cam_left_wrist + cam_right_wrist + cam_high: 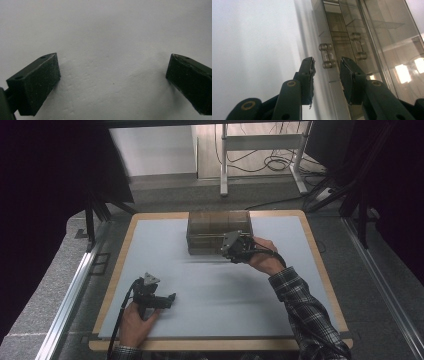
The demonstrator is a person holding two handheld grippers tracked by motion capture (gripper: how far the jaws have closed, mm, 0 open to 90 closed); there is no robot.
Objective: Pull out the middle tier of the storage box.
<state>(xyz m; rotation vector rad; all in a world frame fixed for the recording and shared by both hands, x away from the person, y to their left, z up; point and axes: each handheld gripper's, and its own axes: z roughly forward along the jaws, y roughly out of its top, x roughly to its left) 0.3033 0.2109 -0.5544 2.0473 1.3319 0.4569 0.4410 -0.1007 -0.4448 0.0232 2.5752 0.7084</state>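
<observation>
I see the big pale worktop [210, 290], and the clear brown box [218, 231] sits near its far edge, at about twelve o'clock. My right gripper [327, 68] is at the front of that box, at about one o'clock from the middle of the worktop, with its jaws a little apart on both sides of the small clear handle [326, 56] and not touching it. My left gripper [112, 75] rests low at about seven o'clock, jaws wide open with nothing between them.
</observation>
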